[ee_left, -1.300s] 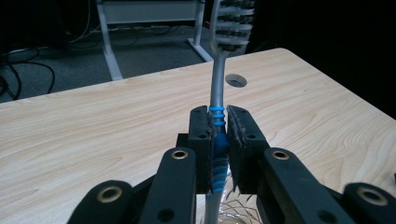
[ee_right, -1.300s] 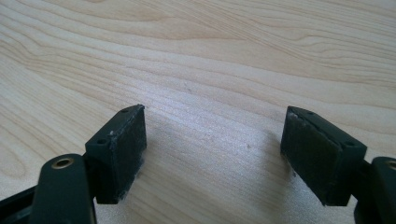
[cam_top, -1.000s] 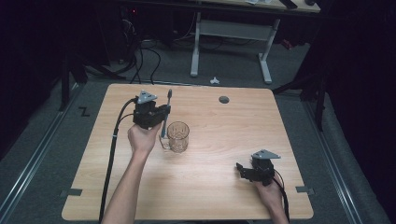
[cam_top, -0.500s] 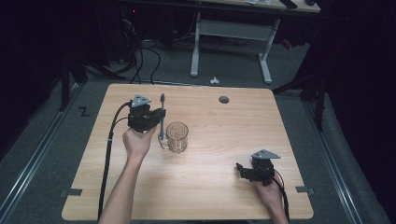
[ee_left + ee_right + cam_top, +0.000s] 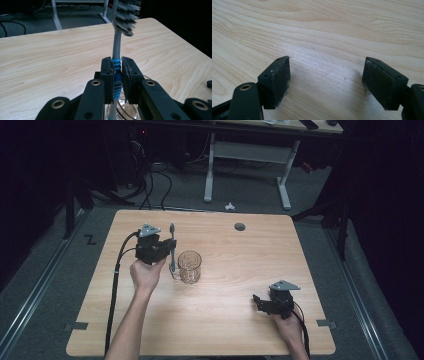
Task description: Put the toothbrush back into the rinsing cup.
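My left gripper (image 5: 168, 251) is shut on a grey toothbrush (image 5: 172, 245) with blue grip rings. It holds the brush upright, bristle head on top. In the left gripper view the two pads (image 5: 109, 75) clamp the blue ringed handle of the toothbrush (image 5: 116, 45). A clear patterned glass (image 5: 189, 266) stands just right of the brush; its rim (image 5: 126, 110) shows below the jaws. Whether the handle's lower end is inside the glass I cannot tell. My right gripper (image 5: 257, 301) rests at the table's near right, open with only bare wood between its pads (image 5: 327, 75).
The wooden table (image 5: 240, 255) has a round dark grommet (image 5: 240, 226) near its far edge. A cable (image 5: 116, 280) trails from the left gripper down the table's left side. Beyond the far edge are desk legs and cables on the floor.
The left gripper and its toothbrush have shifted slightly left and toward the near edge. The glass and the right gripper have stayed put.
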The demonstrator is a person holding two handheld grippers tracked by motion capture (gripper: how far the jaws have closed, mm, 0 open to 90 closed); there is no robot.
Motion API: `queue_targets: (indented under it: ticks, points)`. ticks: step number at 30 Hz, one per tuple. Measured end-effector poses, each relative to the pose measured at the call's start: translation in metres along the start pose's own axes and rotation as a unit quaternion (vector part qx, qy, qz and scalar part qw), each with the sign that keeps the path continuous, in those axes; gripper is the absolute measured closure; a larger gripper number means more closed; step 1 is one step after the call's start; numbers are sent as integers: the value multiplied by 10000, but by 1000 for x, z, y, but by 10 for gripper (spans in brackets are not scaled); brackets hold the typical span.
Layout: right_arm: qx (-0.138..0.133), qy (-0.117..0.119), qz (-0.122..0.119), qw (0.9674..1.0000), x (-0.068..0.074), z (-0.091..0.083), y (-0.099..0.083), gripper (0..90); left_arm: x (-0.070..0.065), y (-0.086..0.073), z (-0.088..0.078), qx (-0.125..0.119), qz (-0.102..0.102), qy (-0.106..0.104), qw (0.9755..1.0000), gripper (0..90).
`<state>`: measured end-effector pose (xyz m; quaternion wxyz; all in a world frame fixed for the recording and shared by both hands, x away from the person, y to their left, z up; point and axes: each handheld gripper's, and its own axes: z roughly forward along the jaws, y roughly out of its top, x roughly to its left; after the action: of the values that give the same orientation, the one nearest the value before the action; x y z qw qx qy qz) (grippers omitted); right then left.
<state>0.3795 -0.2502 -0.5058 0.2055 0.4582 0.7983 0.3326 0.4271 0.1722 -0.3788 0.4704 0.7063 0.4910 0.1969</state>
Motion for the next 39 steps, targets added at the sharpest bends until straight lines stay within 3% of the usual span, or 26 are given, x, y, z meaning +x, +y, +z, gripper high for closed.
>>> queue_targets:
  ticks: [39]
  points:
    - [3, 1, 7, 10000, 0, 0, 0, 227, -1, -29, -5, 18, 22, 24, 10000, 801]
